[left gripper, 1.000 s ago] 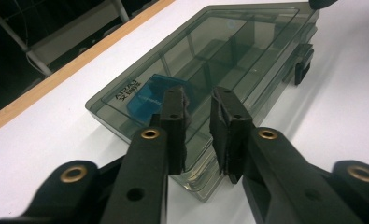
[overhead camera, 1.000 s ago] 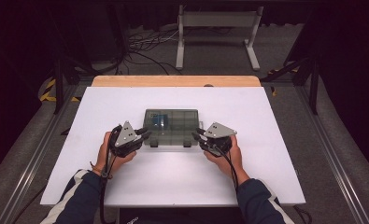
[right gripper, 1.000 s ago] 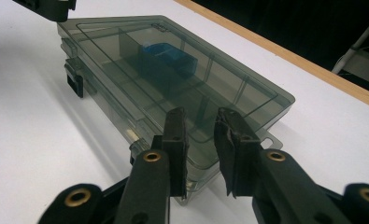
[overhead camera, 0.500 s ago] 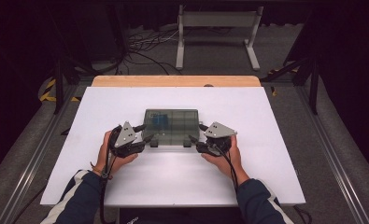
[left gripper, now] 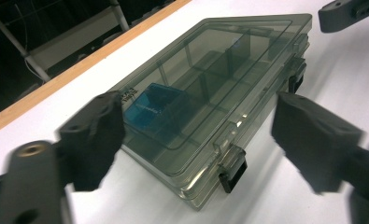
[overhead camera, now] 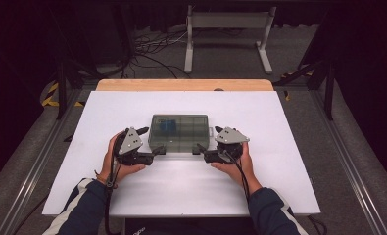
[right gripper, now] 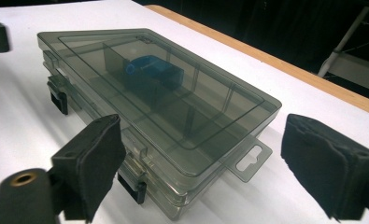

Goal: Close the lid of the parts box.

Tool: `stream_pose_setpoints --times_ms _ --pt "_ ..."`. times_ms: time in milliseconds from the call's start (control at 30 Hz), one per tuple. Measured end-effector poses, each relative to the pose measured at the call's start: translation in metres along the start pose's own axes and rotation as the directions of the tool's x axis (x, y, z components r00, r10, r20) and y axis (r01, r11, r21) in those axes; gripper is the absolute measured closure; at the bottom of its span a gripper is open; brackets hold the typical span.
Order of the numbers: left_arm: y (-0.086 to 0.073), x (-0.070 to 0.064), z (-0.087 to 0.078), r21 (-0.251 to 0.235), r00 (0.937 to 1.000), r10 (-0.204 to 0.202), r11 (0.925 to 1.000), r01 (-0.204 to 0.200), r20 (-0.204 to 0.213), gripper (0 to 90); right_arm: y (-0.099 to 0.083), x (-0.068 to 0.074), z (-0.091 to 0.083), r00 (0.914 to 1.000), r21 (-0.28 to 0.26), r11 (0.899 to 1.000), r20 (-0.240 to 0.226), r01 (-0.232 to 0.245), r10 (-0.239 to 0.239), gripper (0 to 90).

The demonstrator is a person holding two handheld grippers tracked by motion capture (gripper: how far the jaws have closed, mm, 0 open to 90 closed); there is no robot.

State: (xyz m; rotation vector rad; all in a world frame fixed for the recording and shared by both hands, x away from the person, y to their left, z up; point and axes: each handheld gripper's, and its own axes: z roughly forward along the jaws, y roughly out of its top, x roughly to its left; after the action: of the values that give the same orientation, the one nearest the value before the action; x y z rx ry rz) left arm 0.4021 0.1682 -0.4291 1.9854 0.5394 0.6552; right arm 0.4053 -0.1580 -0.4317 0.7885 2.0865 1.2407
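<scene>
right now a smoky clear compartment box (overhead camera: pixel 180 132) lies flat, lid shut, near the middle of the white table (overhead camera: pixel 289 161), a bit toward the person's side. the left gripper (overhead camera: pixel 149 142) sits at the box's near left corner and the right gripper (overhead camera: pixel 204 152) at its near right corner, each held in a hand resting on the tabletop. both sets of jaws stand wide apart, gripping nothing, with the box's corners between them in the gripper views. inside the box, a small blue piece (left gripper: pixel 150 106) lies in a compartment toward the far left. two black latches (left gripper: pixel 232 171) clip the front edge, and a clear hang tab (right gripper: pixel 248 160) sticks out of the right end. beyond the table's wooden far edge (overhead camera: pixel 183 85), cables (overhead camera: pixel 149 49) sprawl on the floor beside a grey metal stand (overhead camera: pixel 228 34). nothing lies between grippers and box.
</scene>
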Motion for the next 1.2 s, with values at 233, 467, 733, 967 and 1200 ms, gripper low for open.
stream_pose_setpoints --times_ms 233,467,733,967,1200 --pt "0.001 -0.002 -0.001 -0.011 0.9997 0.005 0.9999 -0.005 0.022 6.1 0.001 0.000 -0.002 0.9997 -0.030 1.000 0.021 -0.008 0.009 5.9" --pt "0.002 -0.004 -0.003 -0.027 0.9996 0.007 0.9996 -0.007 0.027 4.6 0.002 0.003 0.000 0.9996 -0.007 1.000 0.024 0.016 -0.015 5.3" --pt "0.004 -0.006 -0.003 -0.029 0.9996 0.014 0.9995 -0.014 0.023 5.3 0.004 0.005 -0.003 0.9991 -0.006 0.999 0.026 0.032 -0.032 7.9" --pt "0.004 -0.005 -0.007 -0.042 0.9996 0.015 0.9990 -0.014 0.026 4.1 0.007 0.004 -0.006 0.9992 -0.015 0.999 0.020 0.034 -0.033 8.0" --pt "0.004 -0.005 -0.012 -0.056 0.9995 0.024 0.9982 -0.023 0.022 4.1 0.010 0.002 -0.007 0.9996 -0.022 0.999 0.002 0.029 -0.029 7.7"
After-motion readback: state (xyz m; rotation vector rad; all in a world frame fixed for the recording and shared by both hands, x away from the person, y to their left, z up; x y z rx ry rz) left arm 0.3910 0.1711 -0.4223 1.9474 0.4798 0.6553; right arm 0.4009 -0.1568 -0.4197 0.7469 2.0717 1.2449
